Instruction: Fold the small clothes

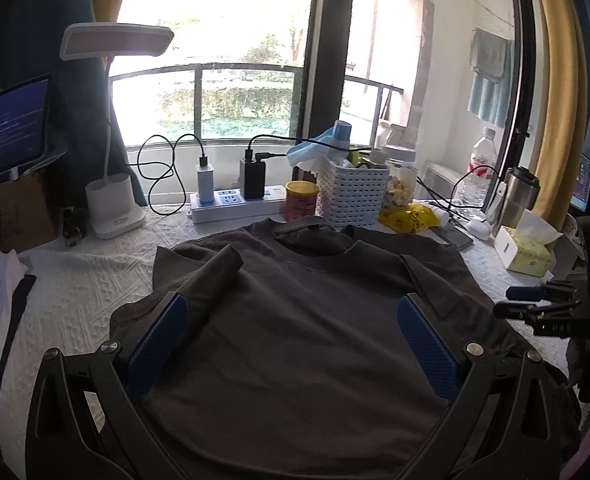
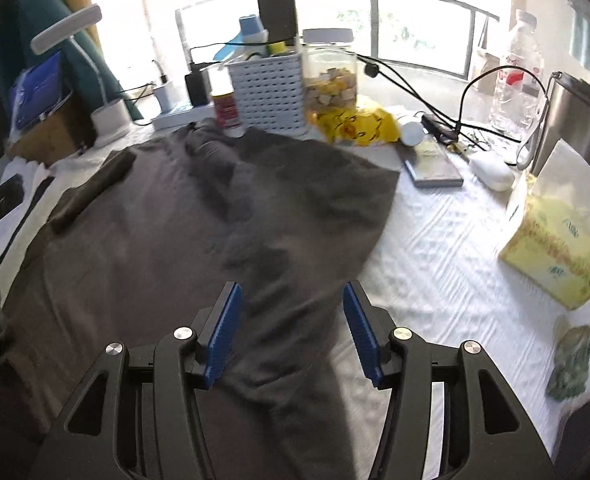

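White textured tablecloth point(image 2: 435, 240) carries your rumpled dark grey cotton T-shirt point(image 1: 295, 320); your left gripper point(image 1: 293, 312) and right gripper point(image 2: 291, 300) gape wide, gripping nothing.

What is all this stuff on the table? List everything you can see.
T-shirt: one, dark grey, spread on the white tablecloth, one sleeve folded in
Desk lamp: one, white, back left
Power strip: one, white, two chargers plugged in
Basket: one, white, back centre
Snack jar: one, clear, beside the basket
Water bottle: one, clear, back right
Tumbler: one, steel, right
Tissue box: one, yellow, right edge
Left gripper: fingers blue, open over the shirt
Right gripper: fingers blue, open astride the shirt's edge
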`<action>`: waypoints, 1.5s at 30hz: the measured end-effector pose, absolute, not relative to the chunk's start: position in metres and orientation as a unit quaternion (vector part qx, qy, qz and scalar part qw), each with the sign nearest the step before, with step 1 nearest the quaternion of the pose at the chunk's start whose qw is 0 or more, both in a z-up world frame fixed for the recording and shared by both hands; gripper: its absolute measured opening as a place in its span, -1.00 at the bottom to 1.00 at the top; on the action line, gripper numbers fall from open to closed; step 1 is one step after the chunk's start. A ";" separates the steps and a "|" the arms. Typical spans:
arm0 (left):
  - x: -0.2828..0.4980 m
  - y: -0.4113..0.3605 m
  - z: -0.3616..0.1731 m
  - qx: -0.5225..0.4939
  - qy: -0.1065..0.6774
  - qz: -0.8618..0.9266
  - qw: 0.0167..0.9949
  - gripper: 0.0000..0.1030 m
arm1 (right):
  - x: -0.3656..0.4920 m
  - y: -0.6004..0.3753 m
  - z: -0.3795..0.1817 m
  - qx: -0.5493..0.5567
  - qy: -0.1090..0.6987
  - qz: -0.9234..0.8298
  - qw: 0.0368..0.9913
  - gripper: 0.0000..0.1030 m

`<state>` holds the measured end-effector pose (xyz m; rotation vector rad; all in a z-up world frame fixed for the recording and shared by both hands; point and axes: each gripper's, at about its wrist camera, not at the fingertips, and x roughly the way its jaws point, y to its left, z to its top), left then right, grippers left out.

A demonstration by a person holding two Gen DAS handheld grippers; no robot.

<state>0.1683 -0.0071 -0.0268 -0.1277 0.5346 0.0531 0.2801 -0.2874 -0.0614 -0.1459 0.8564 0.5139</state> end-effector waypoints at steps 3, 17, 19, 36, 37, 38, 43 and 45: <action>0.174 -0.004 -0.029 -0.063 0.268 0.035 0.961 1.00 | 0.294 -0.291 -0.064 -0.062 0.410 0.239 0.878 0.09; 0.212 0.004 -0.051 -0.060 0.299 0.054 0.951 1.00 | 0.369 -0.306 -0.085 -0.069 0.427 0.208 0.877 0.09; 0.217 0.005 -0.054 -0.061 0.302 0.055 0.950 1.00 | 0.378 -0.308 -0.087 -0.068 0.428 0.208 0.877 0.09; 0.247 0.016 -0.073 -0.064 0.325 0.068 0.941 1.00 | 0.407 -0.286 -0.095 -0.086 0.418 0.249 0.869 -0.92; 0.247 0.017 -0.072 -0.063 0.325 0.068 0.941 1.00 | 0.409 -0.287 -0.092 -0.092 0.410 0.237 0.876 -0.92; 0.247 0.017 -0.071 -0.063 0.324 0.068 0.942 1.00 | 0.411 -0.290 -0.087 -0.095 0.402 0.227 0.882 -0.92; 0.246 0.021 -0.069 -0.061 0.320 0.073 0.943 1.00 | 0.422 -0.301 -0.071 -0.132 0.377 0.189 0.897 -0.96; 0.245 0.022 -0.069 -0.060 0.320 0.075 0.942 1.00 | 0.424 -0.300 -0.075 -0.158 0.379 0.176 0.895 -0.96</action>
